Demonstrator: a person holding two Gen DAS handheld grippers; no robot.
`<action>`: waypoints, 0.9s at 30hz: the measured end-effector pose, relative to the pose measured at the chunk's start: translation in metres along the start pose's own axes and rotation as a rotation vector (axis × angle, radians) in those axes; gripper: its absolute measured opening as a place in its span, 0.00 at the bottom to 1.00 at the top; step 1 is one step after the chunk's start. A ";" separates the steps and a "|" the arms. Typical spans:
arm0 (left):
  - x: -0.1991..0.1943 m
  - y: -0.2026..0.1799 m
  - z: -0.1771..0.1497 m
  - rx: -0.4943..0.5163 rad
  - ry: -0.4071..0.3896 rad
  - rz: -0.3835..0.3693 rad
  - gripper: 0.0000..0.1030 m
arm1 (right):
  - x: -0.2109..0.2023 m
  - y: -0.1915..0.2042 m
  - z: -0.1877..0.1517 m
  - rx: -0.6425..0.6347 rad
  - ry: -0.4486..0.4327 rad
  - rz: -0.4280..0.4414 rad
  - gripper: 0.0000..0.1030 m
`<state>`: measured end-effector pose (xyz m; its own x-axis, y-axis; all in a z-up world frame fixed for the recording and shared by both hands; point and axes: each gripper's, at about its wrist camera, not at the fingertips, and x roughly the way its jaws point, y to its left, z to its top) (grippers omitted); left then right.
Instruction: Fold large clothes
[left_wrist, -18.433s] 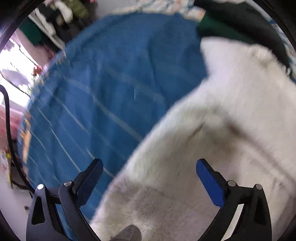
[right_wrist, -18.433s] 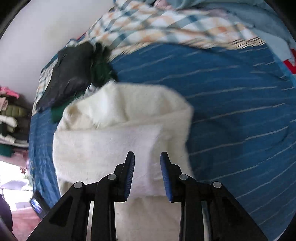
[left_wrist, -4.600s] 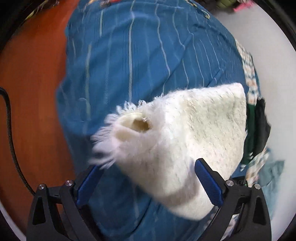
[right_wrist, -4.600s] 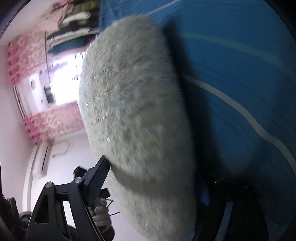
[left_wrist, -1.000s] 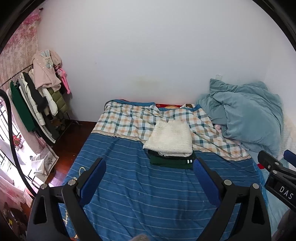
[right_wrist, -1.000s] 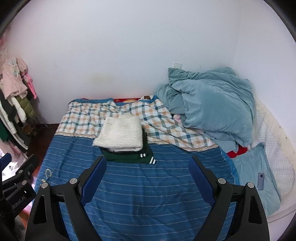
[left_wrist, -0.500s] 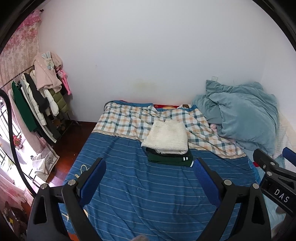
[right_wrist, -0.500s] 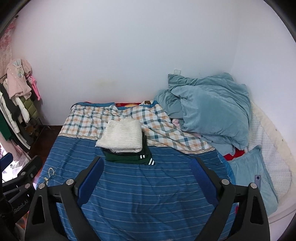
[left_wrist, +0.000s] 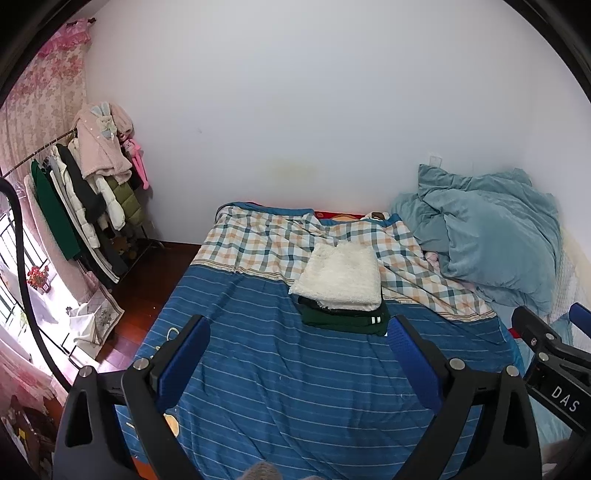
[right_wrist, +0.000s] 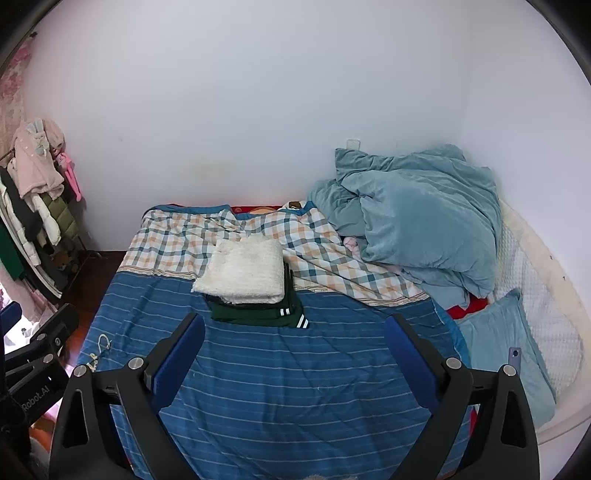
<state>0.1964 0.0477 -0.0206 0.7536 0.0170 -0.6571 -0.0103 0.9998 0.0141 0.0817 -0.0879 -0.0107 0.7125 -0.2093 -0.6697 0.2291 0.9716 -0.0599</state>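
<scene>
White fleece garment (left_wrist: 341, 276) is free of both tools now: the left gripper (left_wrist: 297, 356) and the right gripper (right_wrist: 293, 350) stand wide open, holding nothing, well back from it at the near end of the bed. A few seconds ago the fleece hung between their fingers; now it lies folded flat, a neat rectangle on top of the dark green folded clothes (right_wrist: 258, 312), where the blue striped sheet (right_wrist: 288, 387) meets the checked blanket (right_wrist: 317, 240). This fold looks finished to me.

My view: bed (left_wrist: 295, 387) in blue striped sheet, checked blanket (left_wrist: 258, 240) across its far end, folded clothes stack (left_wrist: 341, 291) at the blanket's near edge, teal duvet (left_wrist: 491, 236) right of the stack.
</scene>
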 end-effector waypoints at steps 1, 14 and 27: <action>-0.001 0.000 0.000 0.003 -0.003 0.000 0.96 | 0.000 0.000 0.000 -0.003 0.000 0.002 0.96; 0.000 0.003 0.001 0.000 0.000 0.001 0.96 | 0.005 0.005 0.000 -0.013 -0.004 0.024 0.97; 0.002 0.005 0.003 0.009 -0.001 0.001 0.96 | 0.007 0.007 -0.001 -0.013 0.005 0.028 0.97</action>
<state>0.1996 0.0531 -0.0193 0.7541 0.0183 -0.6565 -0.0054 0.9997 0.0217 0.0874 -0.0824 -0.0164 0.7153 -0.1813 -0.6749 0.2001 0.9785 -0.0508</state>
